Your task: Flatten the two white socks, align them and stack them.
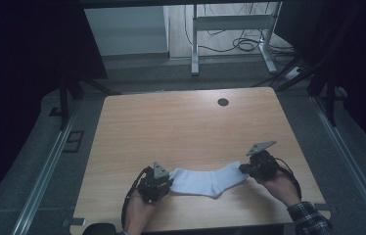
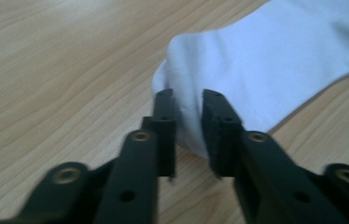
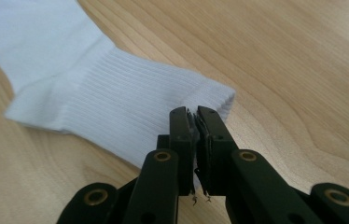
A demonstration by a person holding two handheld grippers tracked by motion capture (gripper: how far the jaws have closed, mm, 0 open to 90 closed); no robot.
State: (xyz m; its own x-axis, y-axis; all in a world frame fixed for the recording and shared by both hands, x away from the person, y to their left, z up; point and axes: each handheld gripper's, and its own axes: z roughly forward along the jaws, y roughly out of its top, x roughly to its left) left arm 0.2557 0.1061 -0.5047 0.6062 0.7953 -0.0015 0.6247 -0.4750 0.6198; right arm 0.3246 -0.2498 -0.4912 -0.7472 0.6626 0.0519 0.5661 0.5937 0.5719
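Sock (image 1: 205, 181) — white, ribbed cuff, flat

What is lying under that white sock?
Only the wooden table shows around the white sock, which lies flat on it. Whatever is directly beneath the fabric is covered, though no bump suggests anything there.

A wooden table (image 1: 181, 122) bears a dark round hole (image 1: 223, 102).

Black gripper (image 1: 167, 182) bodies, grey triangular plates, black cables, plaid sleeve (image 1: 308, 217).
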